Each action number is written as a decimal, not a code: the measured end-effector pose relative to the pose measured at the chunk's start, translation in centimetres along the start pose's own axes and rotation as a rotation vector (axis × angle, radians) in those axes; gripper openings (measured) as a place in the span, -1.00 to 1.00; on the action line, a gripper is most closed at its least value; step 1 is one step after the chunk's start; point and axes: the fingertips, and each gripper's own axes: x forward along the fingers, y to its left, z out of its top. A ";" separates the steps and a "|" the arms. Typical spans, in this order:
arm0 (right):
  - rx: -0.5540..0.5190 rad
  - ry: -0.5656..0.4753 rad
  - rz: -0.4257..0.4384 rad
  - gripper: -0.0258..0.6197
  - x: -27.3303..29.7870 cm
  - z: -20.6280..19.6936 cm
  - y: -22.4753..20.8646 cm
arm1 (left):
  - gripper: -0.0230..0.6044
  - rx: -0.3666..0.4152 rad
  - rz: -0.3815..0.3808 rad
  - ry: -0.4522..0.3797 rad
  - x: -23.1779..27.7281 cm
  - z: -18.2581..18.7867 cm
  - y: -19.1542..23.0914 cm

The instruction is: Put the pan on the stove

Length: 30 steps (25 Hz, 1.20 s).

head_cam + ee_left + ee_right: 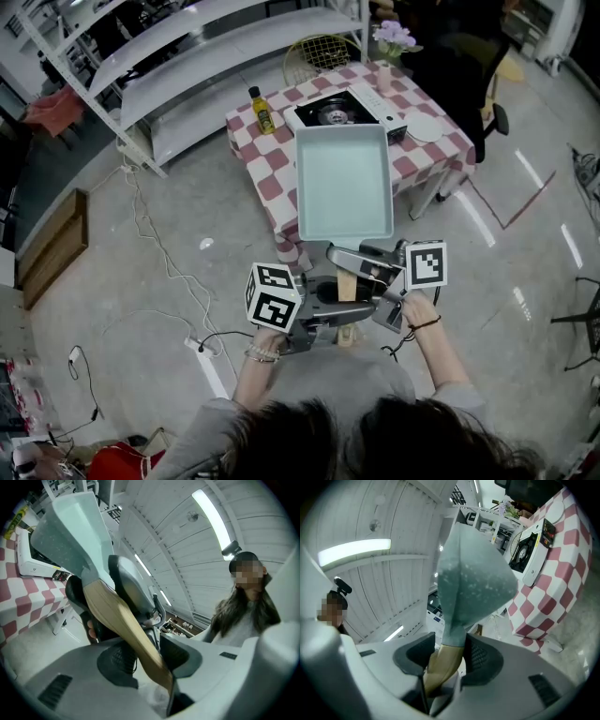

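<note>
Both grippers are on the pan (344, 183), which hangs in the air at the near side of the checked table (258, 155), not set down yet

- right gripper (351, 265): jaws pinch the wooden handle (347, 286) right at its root, where the wood meets the pale green neck; the right gripper view shows both pads bearing on it
- left gripper (343, 323): jaws pinch the same handle further back, near its free end; nothing else sits between them
- so the right is nearer the pan body, the left trails behind it, and the two come in from opposite sides

Key relation: the long axis runs handle → pan body straight away from the person, and the stove (342, 112) lies on that same line, beyond the pan's far edge. In the head view the far edge just overlaps the stove's near side, though the gripper views show the body clear of the table

Judgement: the next move is a push forward along that axis, then lower. The burner looks smaller than the rectangular body, so centre it. The oil bottle (262, 111) to the left and the white plate (424, 127) to the right are both off the line
</note>
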 end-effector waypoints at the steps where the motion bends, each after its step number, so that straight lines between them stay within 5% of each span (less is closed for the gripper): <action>1: 0.000 0.003 0.002 -0.34 -0.1 -0.1 0.1 | -0.44 -0.001 0.003 0.000 0.1 -0.1 0.0; 17: 0.031 0.026 0.013 -0.34 -1.9 -0.2 -0.1 | -0.44 -0.020 0.024 -0.042 2.3 -0.2 0.1; 30: 0.045 0.025 -0.005 -0.34 -0.7 3.7 -3.7 | -0.44 -0.037 0.017 -0.025 1.6 2.7 4.3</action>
